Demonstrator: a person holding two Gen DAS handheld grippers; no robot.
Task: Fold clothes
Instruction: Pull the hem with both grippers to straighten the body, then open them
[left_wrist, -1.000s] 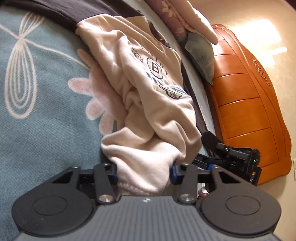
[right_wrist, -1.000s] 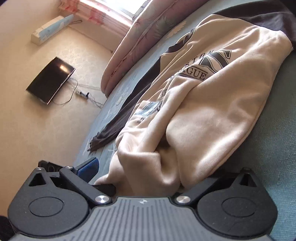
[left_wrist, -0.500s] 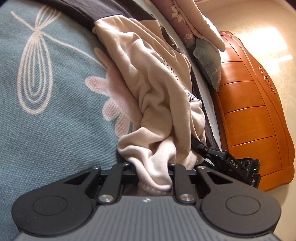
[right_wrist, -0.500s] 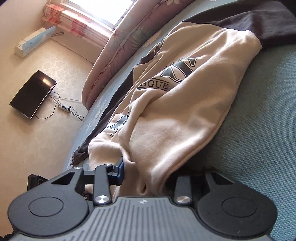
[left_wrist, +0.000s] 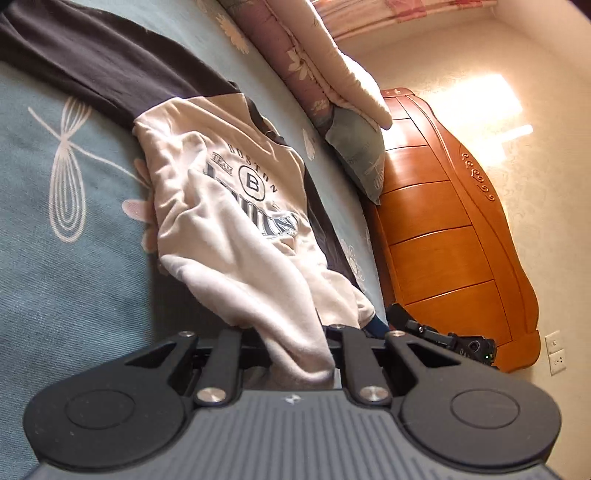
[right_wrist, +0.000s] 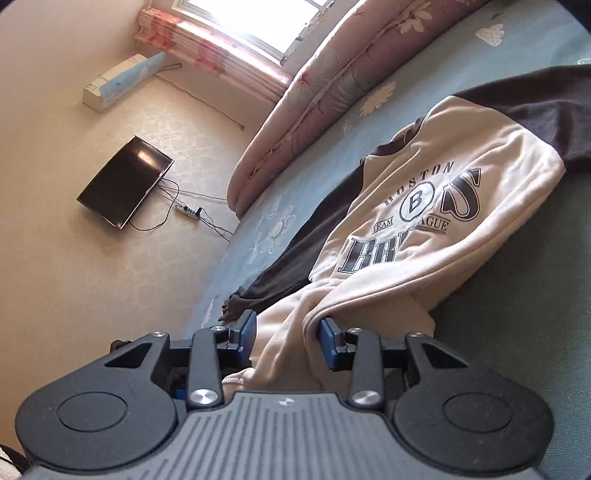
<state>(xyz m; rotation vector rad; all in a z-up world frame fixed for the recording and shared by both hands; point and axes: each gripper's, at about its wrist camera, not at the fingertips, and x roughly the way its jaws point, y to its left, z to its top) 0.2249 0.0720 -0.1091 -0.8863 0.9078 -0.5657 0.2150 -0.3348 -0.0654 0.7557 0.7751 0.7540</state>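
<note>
Cream fleece fills the middle of both wrist views: a sweatshirt (left_wrist: 229, 206) with dark brown sleeves and a printed chest badge lies on a teal bedspread (left_wrist: 55, 258), its collar end toward the top of each frame and its hem end drawn down to the bottom centre. The left gripper (left_wrist: 291, 354) has just been closing, and a bunched fold of the hem now sits clamped between its jaws at the bottom centre of the left view. The right gripper (right_wrist: 284, 343) is clenched on another gathered piece of the hem (right_wrist: 280, 350), the blue pads (right_wrist: 247, 328) pressing the cloth from both sides at the lower centre of the right view. Between the two grips the cloth hangs in loose creases rather than as a flat edge.

The step in hand looks like lifting the hem to carry it toward the collar. To do it well, I would spread the two hands apart first so the hem draws taut, then raise both at the same rate so the body of the shirt peels off the bed evenly. Keep the sleeves trailing flat; the one at left centre of the right view is likely to drag under the fold. Bunched grips may slip, so avoid jerks.
</note>
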